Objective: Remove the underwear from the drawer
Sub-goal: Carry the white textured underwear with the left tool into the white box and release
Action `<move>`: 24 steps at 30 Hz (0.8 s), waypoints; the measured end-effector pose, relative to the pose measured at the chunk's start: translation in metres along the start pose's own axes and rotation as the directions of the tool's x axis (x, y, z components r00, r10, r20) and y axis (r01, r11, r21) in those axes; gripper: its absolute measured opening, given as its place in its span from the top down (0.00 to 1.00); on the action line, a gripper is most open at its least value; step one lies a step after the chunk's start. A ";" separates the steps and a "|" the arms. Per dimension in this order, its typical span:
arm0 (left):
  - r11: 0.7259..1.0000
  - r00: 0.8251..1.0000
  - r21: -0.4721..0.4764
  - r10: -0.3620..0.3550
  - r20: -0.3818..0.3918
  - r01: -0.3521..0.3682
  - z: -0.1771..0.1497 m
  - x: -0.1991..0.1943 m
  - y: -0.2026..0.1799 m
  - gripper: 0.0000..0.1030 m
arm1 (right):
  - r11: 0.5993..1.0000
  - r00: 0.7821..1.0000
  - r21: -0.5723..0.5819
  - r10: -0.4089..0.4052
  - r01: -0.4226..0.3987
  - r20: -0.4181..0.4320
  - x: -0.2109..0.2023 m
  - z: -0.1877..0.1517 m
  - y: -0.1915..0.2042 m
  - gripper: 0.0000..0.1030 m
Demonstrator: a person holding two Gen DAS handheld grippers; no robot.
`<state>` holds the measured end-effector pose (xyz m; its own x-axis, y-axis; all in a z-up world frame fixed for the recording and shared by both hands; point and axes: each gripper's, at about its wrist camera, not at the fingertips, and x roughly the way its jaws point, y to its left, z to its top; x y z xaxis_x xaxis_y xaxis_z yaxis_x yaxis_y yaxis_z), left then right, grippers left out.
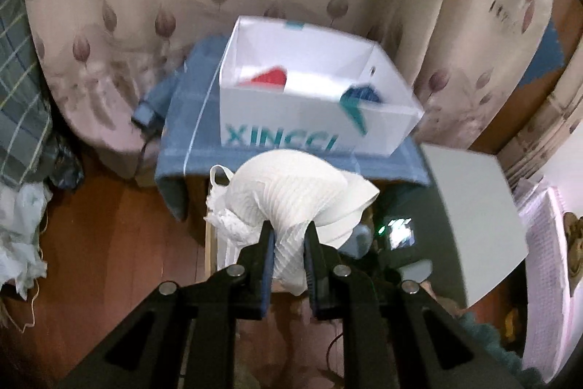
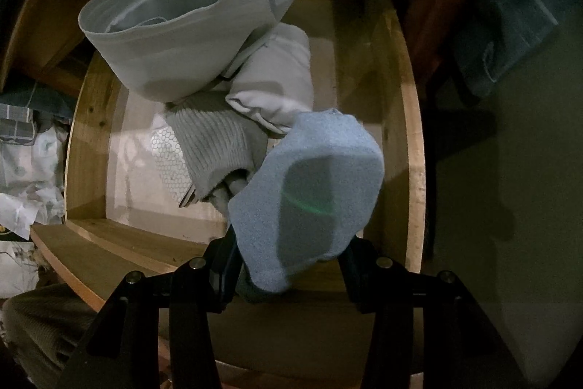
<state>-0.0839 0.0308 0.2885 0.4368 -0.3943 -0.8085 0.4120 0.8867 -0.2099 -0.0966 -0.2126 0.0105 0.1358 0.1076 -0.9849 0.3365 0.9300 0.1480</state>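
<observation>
Drawer [image 2: 411,141] sits directly below right gripper [image 2: 288,257], whose 2 jaws pinch a blue garment [image 2: 313,185]; grey underwear [image 2: 182,39] lies beyond it. Left gripper [image 1: 289,228] clamps white ribbed underwear [image 1: 291,192]; white box [image 1: 291,119] stands ahead.

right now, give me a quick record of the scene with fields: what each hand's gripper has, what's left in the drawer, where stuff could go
left gripper: shut on a white ribbed garment, held up in front of the box
right gripper: fingers closed on a light blue garment, above the drawer
drawer: wooden, open; holds a pale grey folded garment, a white bundle, a grey ribbed piece
box: white, open top, on a blue cloth; red and teal items inside
</observation>
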 end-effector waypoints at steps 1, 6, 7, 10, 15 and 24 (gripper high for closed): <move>1.000 1.000 0.000 0.005 0.019 -0.005 0.007 -0.008 -0.001 0.86 | 1.000 1.000 0.000 0.000 0.000 -0.004 0.001 0.000 0.000 0.57; 1.000 0.997 -0.007 -0.003 0.078 0.004 0.055 -0.035 -0.008 0.87 | 1.000 1.000 0.003 -0.001 0.001 -0.003 0.001 0.000 0.001 0.57; 1.000 0.995 -0.019 -0.007 0.101 0.009 0.067 -0.041 -0.009 0.87 | 1.000 1.000 0.005 0.002 -0.002 -0.004 0.001 0.000 0.001 0.57; 1.000 0.987 -0.010 -0.017 0.157 0.018 0.102 -0.056 -0.016 0.87 | 1.000 1.000 0.003 0.002 -0.002 -0.010 0.003 -0.002 0.003 0.57; 0.999 0.979 0.018 0.031 0.200 -0.035 0.160 -0.054 -0.028 0.87 | 1.000 1.000 0.002 0.002 -0.002 -0.013 0.003 -0.001 0.002 0.57; 0.990 0.982 0.073 0.105 0.156 -0.117 0.209 0.039 -0.020 0.87 | 0.999 0.999 0.009 0.031 -0.031 -0.016 0.004 -0.001 0.000 0.57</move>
<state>0.0919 -0.0526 0.3759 0.5971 -0.3320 -0.7303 0.4151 0.9069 -0.0729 -0.0968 -0.2120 0.0069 0.1315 0.1420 -0.9811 0.3404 0.9230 0.1792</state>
